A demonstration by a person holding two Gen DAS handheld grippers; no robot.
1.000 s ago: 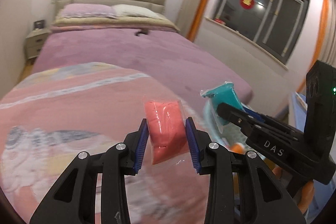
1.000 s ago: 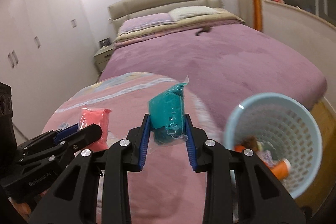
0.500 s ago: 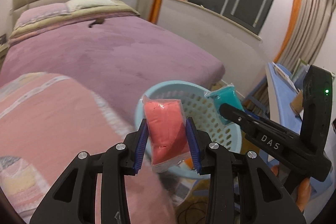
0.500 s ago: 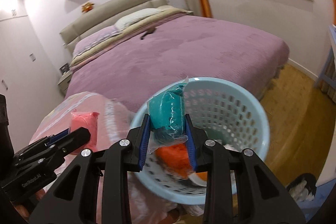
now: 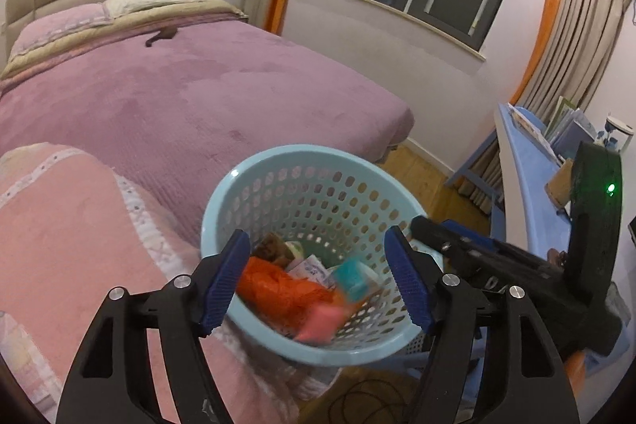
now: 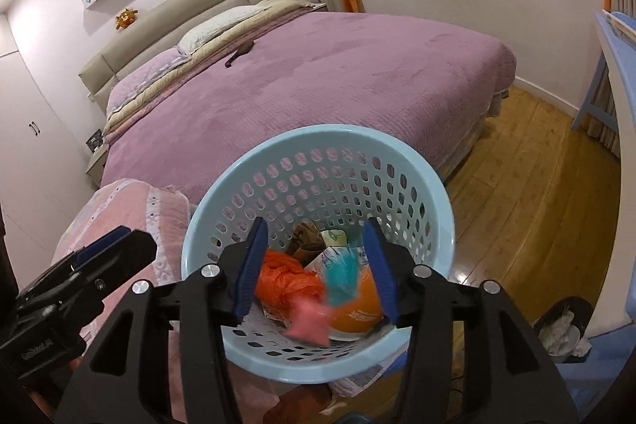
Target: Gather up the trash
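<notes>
- The left gripper (image 5: pixel 318 281) is opening, its jaws standing wide with nothing between the pads; it is hanging over the basket (image 5: pixel 246 181) and tilting down into it.
- The right gripper (image 6: pixel 316 267) is opening too, jaws at a middling spread and empty, also aiming into the basket (image 6: pixel 397 142).
- The pink packet (image 5: pixel 318 320) is blurring below and ahead of the left jaws, inside the basket, just above the orange bag (image 5: pixel 278 285).
- The teal packet (image 6: pixel 342 277) is streaking between and below the right jaws, clear of both pads, beside the pink one (image 6: pixel 308 318).
- Both look to be dropping onto the trash already lying there.
- To do this release well, I would keep both tools centred over the opening while the jaws are spreading, so neither packet clips the rim.
- Pulling away only once both packets are settling below the rim seems wise.
- The two tools are sitting close side by side; lifting them apart avoids a knock.
</notes>
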